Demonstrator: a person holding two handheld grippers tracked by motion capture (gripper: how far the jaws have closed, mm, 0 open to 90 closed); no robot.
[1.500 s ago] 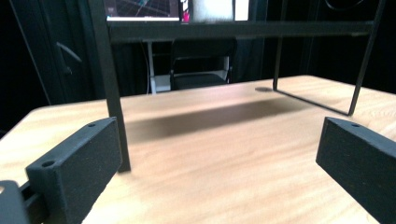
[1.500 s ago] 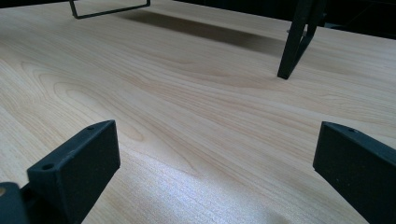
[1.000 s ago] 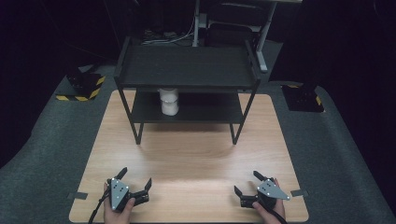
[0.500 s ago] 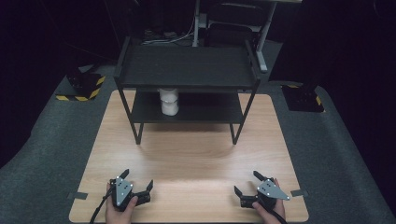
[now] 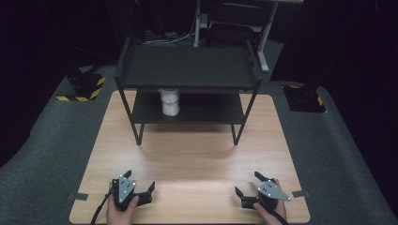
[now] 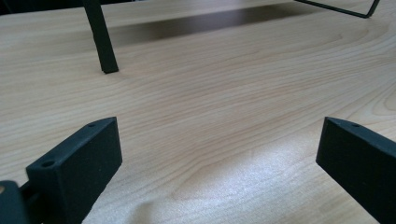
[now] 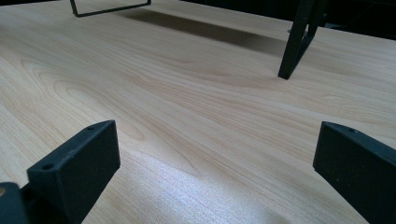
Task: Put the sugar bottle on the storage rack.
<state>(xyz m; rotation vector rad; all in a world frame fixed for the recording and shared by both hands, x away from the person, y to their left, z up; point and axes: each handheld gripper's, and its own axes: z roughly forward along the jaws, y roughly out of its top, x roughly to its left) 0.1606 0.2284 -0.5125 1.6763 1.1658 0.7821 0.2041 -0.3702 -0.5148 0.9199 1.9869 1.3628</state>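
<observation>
Tongs left and right both agape, black shelf rack with white jar beyond.

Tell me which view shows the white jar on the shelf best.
The high view: the white jar stands on the lower tier of the black shelf, its top hidden under the upper tier. The left gripper view and right gripper view catch shelf legs and bare table, with both grippers open and empty.

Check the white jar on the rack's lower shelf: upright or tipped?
Upright. The white cylindrical jar stands on its base on the black metal rack's lower shelf, top partly hidden by the upper shelf.
</observation>
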